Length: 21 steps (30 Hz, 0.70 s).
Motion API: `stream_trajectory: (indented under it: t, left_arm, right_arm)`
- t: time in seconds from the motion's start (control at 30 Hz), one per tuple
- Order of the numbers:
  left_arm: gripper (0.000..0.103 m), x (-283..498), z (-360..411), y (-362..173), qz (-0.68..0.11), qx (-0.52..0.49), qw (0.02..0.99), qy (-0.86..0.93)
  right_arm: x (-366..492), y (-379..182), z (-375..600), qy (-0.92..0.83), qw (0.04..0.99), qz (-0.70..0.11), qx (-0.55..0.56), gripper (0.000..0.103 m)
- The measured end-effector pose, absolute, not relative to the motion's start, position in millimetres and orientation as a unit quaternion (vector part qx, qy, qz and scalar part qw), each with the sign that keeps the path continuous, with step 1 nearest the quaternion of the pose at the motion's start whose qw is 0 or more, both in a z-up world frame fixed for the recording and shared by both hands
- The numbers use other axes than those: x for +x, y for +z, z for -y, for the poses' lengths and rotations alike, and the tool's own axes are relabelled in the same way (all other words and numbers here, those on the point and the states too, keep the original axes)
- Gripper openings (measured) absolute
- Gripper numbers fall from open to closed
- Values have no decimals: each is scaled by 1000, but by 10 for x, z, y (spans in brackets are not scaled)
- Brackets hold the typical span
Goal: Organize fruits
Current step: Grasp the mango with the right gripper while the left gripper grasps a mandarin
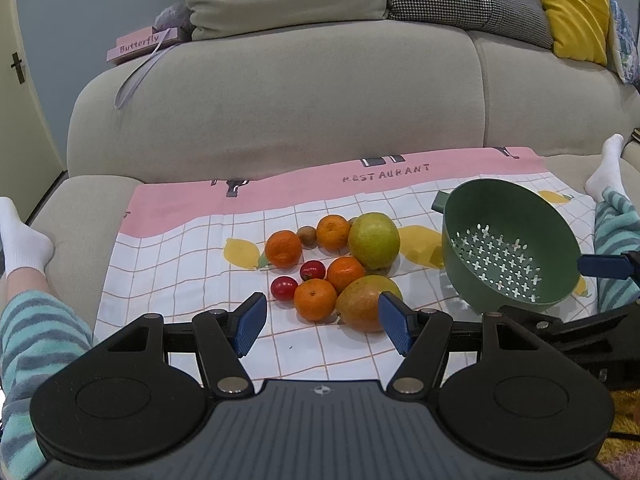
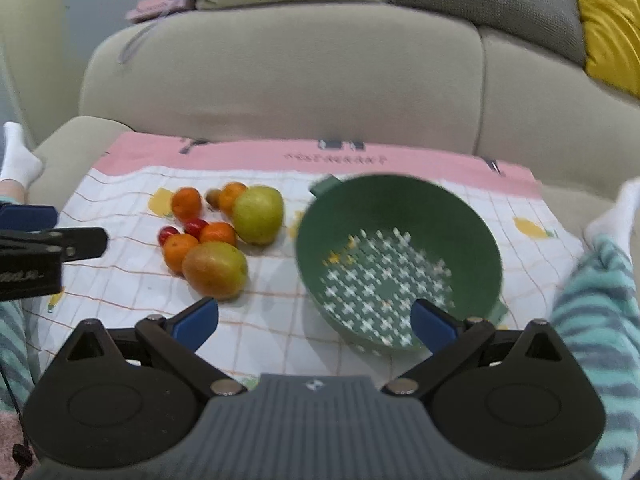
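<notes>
A heap of fruit lies on a checked cloth [image 1: 180,280]: a red-green mango [image 1: 362,304] [image 2: 214,268], a greener mango [image 1: 374,240] [image 2: 258,214], several oranges [image 1: 315,300], two cherry tomatoes [image 1: 284,299] and a small kiwi [image 1: 307,236]. My left gripper [image 1: 324,324] hovers open just short of the heap, with the nearest orange and the red-green mango beyond its tips. To the right an empty green colander [image 1: 500,240] [image 2: 400,216] stands tilted towards me. My right gripper [image 2: 316,324] is open wide; its right pad [image 2: 434,324] is at the colander's near rim, contact unclear.
A person's legs in striped trousers and white socks [image 1: 24,240] [image 2: 616,212] flank the cloth on both sides. Behind rises the beige sofa back [image 1: 280,100] with cushions, a yellow one [image 1: 572,8] at the right and a pink book [image 1: 140,44] on the left arm.
</notes>
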<state>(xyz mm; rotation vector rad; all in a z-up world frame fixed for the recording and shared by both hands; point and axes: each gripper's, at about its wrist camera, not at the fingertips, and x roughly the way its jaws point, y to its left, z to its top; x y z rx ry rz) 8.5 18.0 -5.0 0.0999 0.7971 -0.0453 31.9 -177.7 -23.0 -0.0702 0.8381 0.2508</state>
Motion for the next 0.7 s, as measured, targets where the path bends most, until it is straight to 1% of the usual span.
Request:
stream_trajectory:
  t: [0.03, 0.07, 0.1, 0.17, 0.23, 0.27, 0.33, 0.5, 0.7]
  left_arm:
    - [76, 107, -195, -56, -389, 47, 920, -24]
    - [74, 119, -208, -69, -390, 45, 919, -26]
    - [70, 153, -229, -74, -392, 41, 919, -29]
    - [67, 189, -272, -106, -397, 29, 917, -36]
    - [66, 222, -318, -145, -402, 18, 915, -42]
    - [66, 244, -333, -166, -406, 14, 913, -43]
    - [64, 274, -376, -213, -410, 3, 910, -53]
    - [61, 379, -474, -337, -419, -23, 905, -67]
    - [60, 542, -536, -564, -437, -29, 896, -71]
  right_arm:
    - [312, -232, 1747, 130, 908, -396, -41, 97]
    - [307, -229, 1711, 138, 910, -388, -48, 94]
    - [307, -232, 1677, 147, 912, -380, -56, 89]
    - [326, -243, 1607, 165, 911, -371, -71, 84]
    - [343, -266, 1544, 184, 910, -362, -84, 74]
    - [353, -283, 1509, 193, 909, -358, -90, 72]
    - [379, -320, 1442, 208, 907, -352, -100, 64]
    - [506, -473, 1297, 241, 894, -362, -104, 49]
    - [703, -692, 1129, 249, 882, -388, -100, 49]
